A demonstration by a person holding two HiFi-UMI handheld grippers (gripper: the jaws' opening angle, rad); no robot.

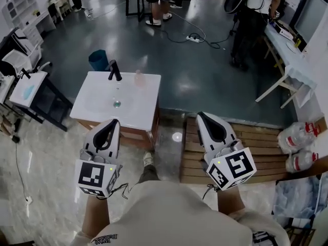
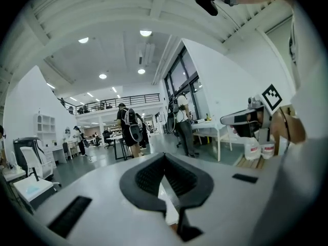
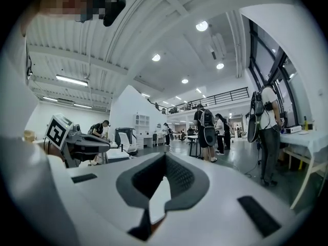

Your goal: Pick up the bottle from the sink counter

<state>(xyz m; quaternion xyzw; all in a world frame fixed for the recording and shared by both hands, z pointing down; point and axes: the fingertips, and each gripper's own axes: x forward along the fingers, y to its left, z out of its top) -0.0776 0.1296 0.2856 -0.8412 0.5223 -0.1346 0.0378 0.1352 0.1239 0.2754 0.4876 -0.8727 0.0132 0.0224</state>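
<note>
Both grippers sit closest, one in each hand, low in the head view. The left gripper (image 1: 110, 127) is squeezed tight with nothing in it. The right gripper (image 1: 204, 120) is squeezed tight too, and it holds nothing.

The bottle (image 1: 139, 78) stands up on the counter (image 1: 143, 111), at the counter's far side, near its right corner. No gripper is near it. It looks small and see-through with a bit of pink. I think it is plastic, so it is likely light and smooth. It could slip or tip over if bumped. The best place to take it looks like the middle of its body, under the top, with one jaw on each side. The jaws must open first. A soft squeeze should do, since thin plastic can bend.

The tap (image 1: 114, 70) is on the counter too, just left of the bottle. The drain (image 1: 117, 103) is in the middle of the counter.

A blue bin (image 1: 98, 60) is on the floor behind the counter. A wood pallet (image 1: 256, 152) lies on the floor right of the counter. Big jugs (image 1: 300, 135) lie further right of the counter, past the pallet.
</note>
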